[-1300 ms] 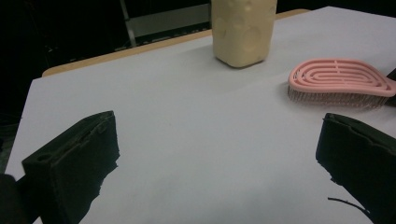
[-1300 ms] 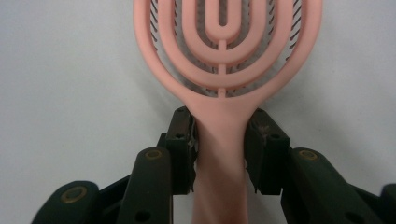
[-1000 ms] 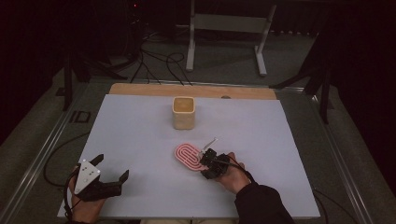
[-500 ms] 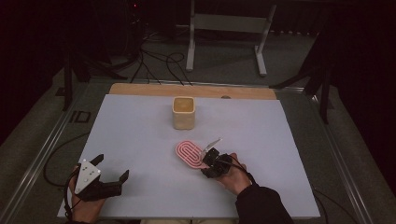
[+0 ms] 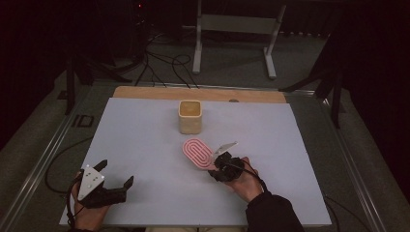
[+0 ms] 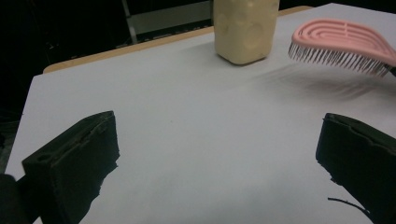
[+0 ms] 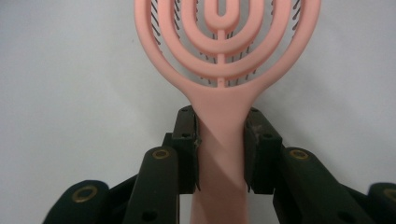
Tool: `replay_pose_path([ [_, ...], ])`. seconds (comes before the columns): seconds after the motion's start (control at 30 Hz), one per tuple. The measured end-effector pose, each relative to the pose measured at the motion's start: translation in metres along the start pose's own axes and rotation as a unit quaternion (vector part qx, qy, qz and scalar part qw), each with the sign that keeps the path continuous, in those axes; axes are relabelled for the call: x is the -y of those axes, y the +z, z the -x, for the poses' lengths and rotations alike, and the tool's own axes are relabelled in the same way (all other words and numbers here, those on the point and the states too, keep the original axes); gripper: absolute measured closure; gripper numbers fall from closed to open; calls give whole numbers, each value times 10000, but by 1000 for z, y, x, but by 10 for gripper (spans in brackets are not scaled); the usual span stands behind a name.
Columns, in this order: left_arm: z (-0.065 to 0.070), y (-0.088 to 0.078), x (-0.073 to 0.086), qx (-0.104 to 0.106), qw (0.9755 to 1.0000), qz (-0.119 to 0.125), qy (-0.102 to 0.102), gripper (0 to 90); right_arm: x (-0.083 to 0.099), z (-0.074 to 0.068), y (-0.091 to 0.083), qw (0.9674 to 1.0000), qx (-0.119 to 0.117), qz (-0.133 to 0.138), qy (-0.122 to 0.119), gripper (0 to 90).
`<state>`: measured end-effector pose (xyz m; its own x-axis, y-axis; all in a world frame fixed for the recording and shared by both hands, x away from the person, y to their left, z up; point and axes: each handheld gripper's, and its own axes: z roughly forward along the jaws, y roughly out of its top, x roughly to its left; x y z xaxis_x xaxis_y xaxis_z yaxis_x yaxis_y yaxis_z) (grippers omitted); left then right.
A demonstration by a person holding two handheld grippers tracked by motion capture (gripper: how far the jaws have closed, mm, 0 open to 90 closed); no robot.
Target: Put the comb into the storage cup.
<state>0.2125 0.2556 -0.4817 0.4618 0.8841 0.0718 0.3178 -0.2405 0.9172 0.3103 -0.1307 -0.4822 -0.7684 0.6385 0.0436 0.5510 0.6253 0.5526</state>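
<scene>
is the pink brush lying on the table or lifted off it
Lifted: the pink brush hangs bristles-down above its shadow, handle clamped in the right claw.

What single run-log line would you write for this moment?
right claw: shut on pink hairbrush handle, bristles down, lifted | left claw: open, empty | cream cup: upright behind brush | table
</scene>
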Motion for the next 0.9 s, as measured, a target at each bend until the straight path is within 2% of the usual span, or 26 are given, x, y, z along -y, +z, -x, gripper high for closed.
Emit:
replay_pose_path([
  [0.1,0,0,0,-4,10000,-6,1,1,1,2,-3,9998,-18,177,80,698],
  [0.5,0,1,1,2,10000,-35,10,1,4,3,-15,9973,94,724,62,698],
  [0.73,-1,1,0,2,10000,-11,14,1,6,6,-21,9948,141,1010,66,699],
  [0.9,-1,1,0,-26,10000,-34,-29,1,8,10,-27,9913,184,1293,158,699],
])
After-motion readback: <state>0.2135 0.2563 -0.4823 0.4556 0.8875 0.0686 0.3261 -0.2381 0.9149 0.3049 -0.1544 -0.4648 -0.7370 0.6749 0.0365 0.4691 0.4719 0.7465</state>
